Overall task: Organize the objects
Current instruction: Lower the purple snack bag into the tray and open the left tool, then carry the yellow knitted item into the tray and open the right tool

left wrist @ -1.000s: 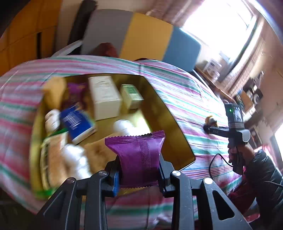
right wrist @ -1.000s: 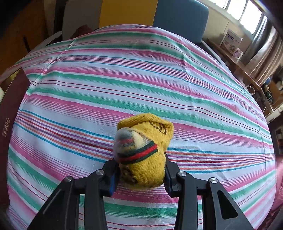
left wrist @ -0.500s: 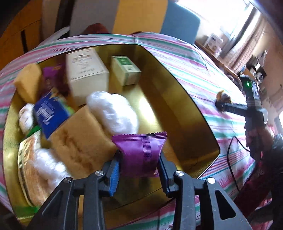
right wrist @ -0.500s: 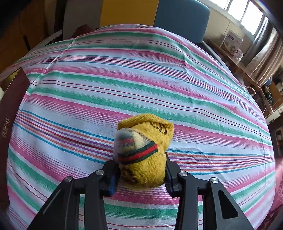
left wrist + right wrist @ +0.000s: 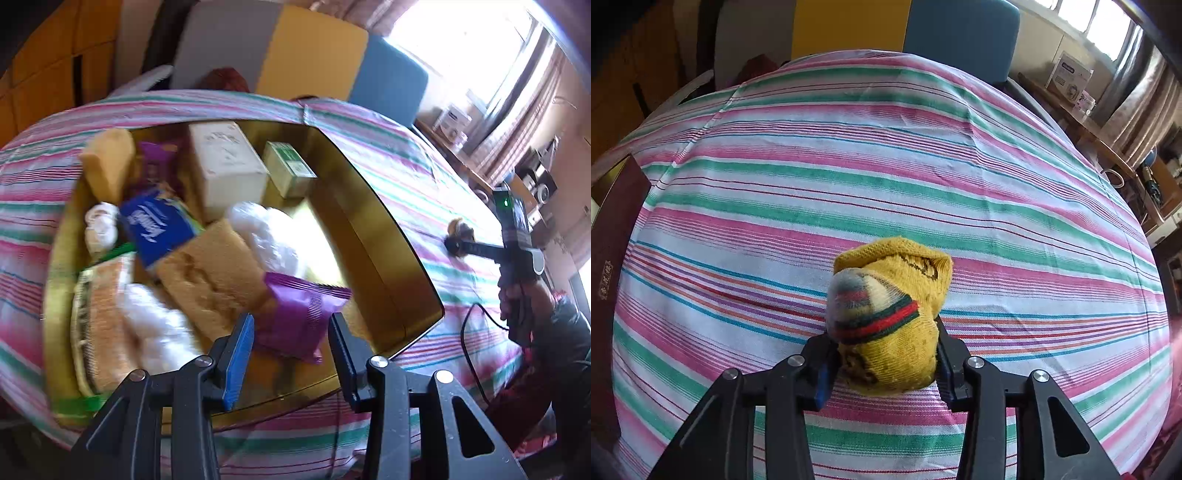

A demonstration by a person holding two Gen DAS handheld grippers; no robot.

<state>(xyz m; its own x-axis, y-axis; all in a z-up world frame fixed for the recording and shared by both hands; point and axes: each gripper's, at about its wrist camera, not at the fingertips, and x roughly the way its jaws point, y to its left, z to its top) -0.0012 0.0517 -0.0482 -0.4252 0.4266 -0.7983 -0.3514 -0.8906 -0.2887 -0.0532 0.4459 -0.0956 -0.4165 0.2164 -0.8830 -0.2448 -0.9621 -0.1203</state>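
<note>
A purple snack packet [image 5: 295,314] lies tilted inside the gold-lined box [image 5: 373,236], resting against a tan sponge [image 5: 210,273]. My left gripper [image 5: 291,325] hovers over it with its jaws opening. The packet sits between the blue pads [image 5: 240,343] but neither pad presses on it. In the right wrist view my right gripper [image 5: 886,347] is shut on a rolled yellow sock [image 5: 890,332] with a red and green band, just above the striped tablecloth [image 5: 886,177]. The left wrist view also shows that right gripper [image 5: 458,243] far to the right, held by a hand [image 5: 517,295].
The box also holds a white carton [image 5: 225,166], a small green carton [image 5: 290,170], a blue packet [image 5: 155,225], white wads [image 5: 269,236] and another sponge [image 5: 109,162]. A dark red box wall [image 5: 613,258] stands at the left. A cable [image 5: 472,332] trails over the cloth.
My left gripper came down over the box and its jaws spread. The purple packet slipped out of the grip and tipped onto the box contents. The right gripper and sock stayed put.
</note>
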